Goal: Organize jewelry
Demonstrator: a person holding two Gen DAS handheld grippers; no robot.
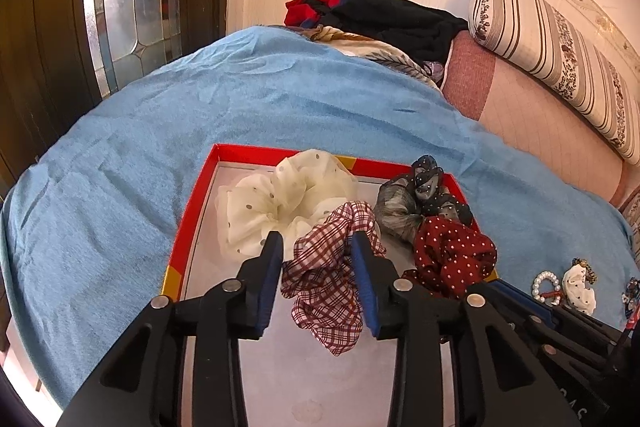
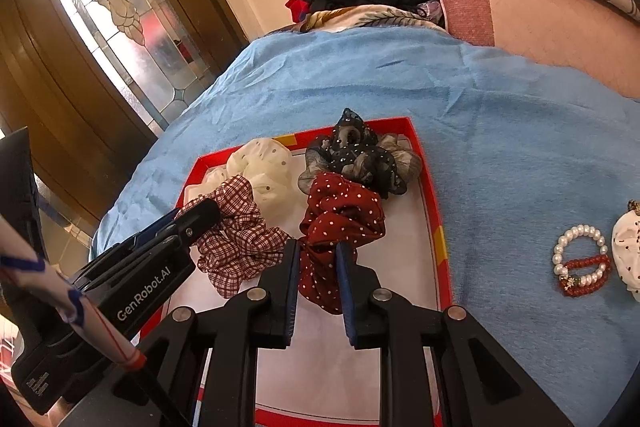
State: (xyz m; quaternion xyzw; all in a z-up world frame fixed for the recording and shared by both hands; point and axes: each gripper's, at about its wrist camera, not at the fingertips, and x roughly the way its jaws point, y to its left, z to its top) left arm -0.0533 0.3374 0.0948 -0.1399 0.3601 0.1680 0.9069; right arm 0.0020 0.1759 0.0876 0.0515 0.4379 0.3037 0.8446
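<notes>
Left fingers [image 1: 316, 247] apart around crinkled plaid scrunchie [image 1: 326, 287]; right fingers [image 2: 318, 255] pinching dotted maroon scrunchie [image 2: 340, 223].

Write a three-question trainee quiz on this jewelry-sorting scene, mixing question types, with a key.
1. True or false: the pearl bracelet lies inside the red-rimmed tray.
2. Which scrunchie sits between the fingers of the right gripper? A) cream dotted B) dark red with white dots C) plaid
3. Fill in: the left gripper straddles the ______ scrunchie.

Key
1. False: it lies on the blue blanket, right of the tray.
2. B, the dark red dotted scrunchie.
3. Plaid: the plaid scrunchie lies in the tray beside the cream scrunchie.
</notes>
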